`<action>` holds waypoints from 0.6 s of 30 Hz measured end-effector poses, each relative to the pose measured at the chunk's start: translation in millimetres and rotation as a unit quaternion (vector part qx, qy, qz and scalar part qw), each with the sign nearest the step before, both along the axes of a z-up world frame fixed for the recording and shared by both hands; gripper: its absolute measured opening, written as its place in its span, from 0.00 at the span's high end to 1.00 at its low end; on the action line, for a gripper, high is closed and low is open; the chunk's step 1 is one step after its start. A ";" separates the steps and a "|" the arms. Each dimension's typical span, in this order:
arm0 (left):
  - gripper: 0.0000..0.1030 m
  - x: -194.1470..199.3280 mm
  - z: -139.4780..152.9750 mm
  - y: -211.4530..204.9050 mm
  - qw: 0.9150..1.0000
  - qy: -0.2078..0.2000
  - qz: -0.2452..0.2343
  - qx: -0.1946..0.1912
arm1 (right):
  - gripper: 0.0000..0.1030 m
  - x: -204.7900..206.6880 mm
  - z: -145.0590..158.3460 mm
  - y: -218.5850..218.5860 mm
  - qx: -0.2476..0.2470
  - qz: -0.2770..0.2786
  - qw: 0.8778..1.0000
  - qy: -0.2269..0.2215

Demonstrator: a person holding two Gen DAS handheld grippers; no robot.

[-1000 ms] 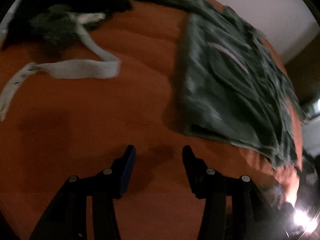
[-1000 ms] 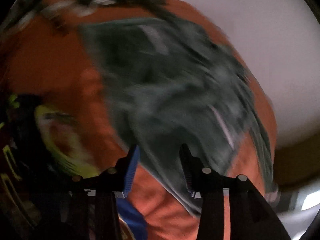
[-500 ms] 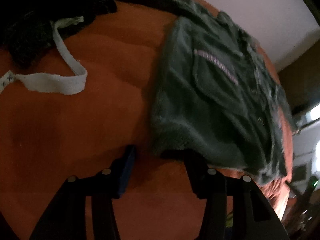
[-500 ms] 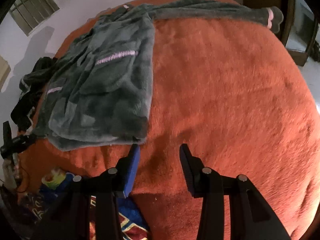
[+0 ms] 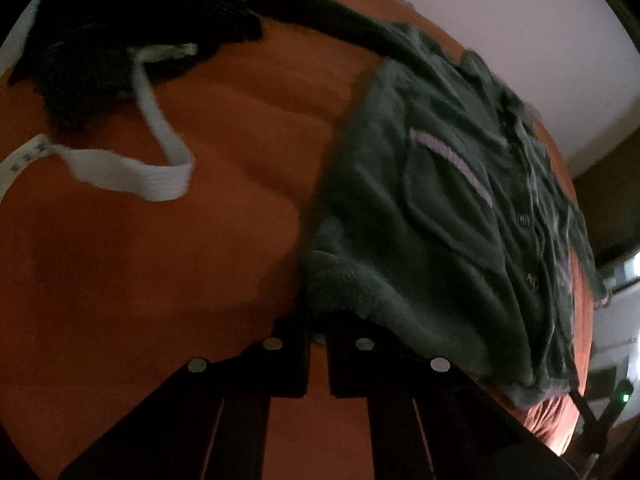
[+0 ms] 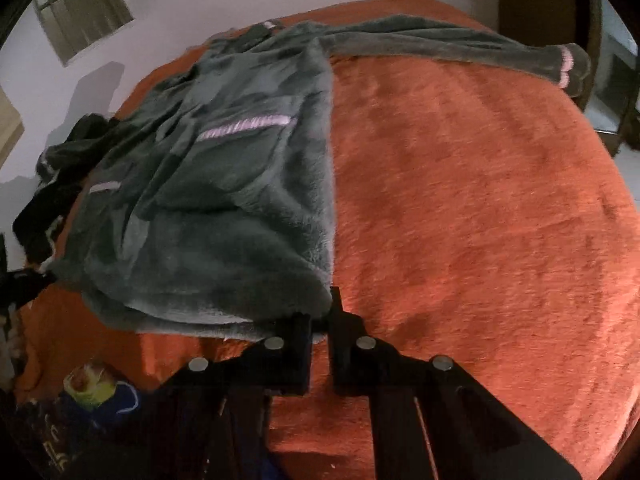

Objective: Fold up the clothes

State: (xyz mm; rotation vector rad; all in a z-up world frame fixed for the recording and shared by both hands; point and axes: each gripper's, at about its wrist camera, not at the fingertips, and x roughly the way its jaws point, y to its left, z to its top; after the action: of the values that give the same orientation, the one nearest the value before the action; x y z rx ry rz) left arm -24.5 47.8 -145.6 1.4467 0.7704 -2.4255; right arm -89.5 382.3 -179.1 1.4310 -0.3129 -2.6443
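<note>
My left gripper point(image 5: 318, 330) and right gripper point(image 6: 320, 322) are each clamped on a hem corner of the green fleece jacket point(image 6: 224, 184), spread near the orange bed's point(image 6: 480, 220) near edge. Thin pinches may slip as I lift.

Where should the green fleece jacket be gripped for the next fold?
At the two corners of its bottom hem, approached from the near bed edge. The green fleece jacket lies flat with that hem nearest. Left hand-held gripper and right hand-held gripper are already pinching it there.
</note>
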 end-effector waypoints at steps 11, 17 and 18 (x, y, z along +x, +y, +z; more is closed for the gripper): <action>0.94 36.1 -7.0 -26.1 1.000 -0.008 -0.006 -0.005 | 0.95 25.2 8.0 9.0 0.039 -0.007 0.999 -0.003; 0.93 35.2 -5.8 -28.0 1.000 -0.006 -0.004 0.011 | 0.95 25.5 -8.8 11.8 0.034 -0.010 0.999 -0.011; 0.91 33.2 -6.4 -28.8 1.000 -0.008 0.000 0.018 | 0.95 22.6 -14.9 9.8 0.041 0.000 0.999 -0.018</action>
State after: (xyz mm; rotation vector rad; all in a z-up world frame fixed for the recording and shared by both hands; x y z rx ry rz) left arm 8.7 19.1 -152.0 1.4781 0.8143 -2.4095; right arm -66.9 392.0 -193.9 1.5028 -0.2109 -2.6636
